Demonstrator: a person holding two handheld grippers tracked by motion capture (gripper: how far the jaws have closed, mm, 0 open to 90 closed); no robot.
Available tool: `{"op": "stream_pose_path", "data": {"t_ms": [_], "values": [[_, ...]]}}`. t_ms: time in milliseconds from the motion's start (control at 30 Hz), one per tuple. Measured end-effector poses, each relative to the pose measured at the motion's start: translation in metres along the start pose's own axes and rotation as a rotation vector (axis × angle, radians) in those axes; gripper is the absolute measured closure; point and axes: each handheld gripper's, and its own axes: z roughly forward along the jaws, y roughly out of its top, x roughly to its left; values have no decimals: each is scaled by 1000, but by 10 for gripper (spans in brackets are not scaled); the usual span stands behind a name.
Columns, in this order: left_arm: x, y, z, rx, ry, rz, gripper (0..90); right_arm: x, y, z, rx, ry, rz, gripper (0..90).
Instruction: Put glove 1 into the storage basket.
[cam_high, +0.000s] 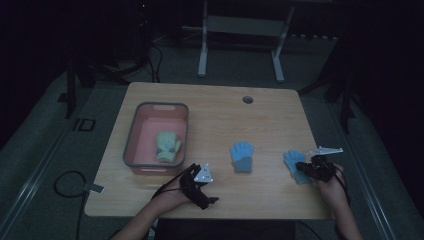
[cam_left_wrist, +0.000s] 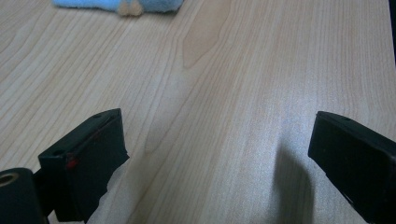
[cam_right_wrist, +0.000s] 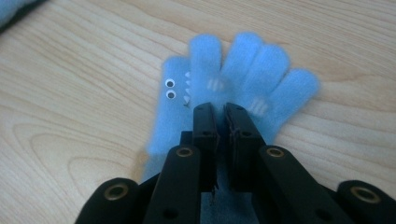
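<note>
Tongs, two: left tongs (cam_high: 199, 176) sitting near the desk's (cam_high: 215, 107) front edge, jaws spread wide over bare wood; right tongs (cam_right_wrist: 219, 112) lying near the right edge, jaws pinching together on a blue glove (cam_right_wrist: 243, 70). Gloves, three: two blue, one (cam_high: 242, 157) lying mid-desk; one green (cam_high: 168, 146) resting inside the pink bin (cam_high: 131, 135), left side.

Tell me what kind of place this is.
Probably a dim lab or recording room, not a home: a lone wooden table on grey carpet, a white metal frame behind it, and cables trailing across the floor.
</note>
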Motion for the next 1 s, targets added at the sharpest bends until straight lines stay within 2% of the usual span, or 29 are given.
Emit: {"op": "stream_pose_path", "data": {"t_ms": [67, 200, 400, 567, 700, 933, 1000], "values": [[0, 0, 0, -2, -1, -1, 44, 2, 2, -2, -8, -22, 25, 854], [0, 0, 0, -1, 0, -1, 44, 11, 11, -13, -77, -80, 67, 861], [0, 0, 0, -2, 1, 3, 45, 26, 36, -33, -138, -103, 94, 862], [0, 0, 0, -2, 1, 4, 45, 39, 52, -36, -149, -130, 109, 861], [0, 1, 0, -1, 1, 5, 45, 51, 61, -31, -137, -149, 105, 861], [0, 0, 0, -3, 2, 7, 45, 70, 66, -7, -106, -163, 61, 861], [0, 0, 0, -2, 1, 7, 45, 72, 66, -1, -99, -146, 67, 860]]}}
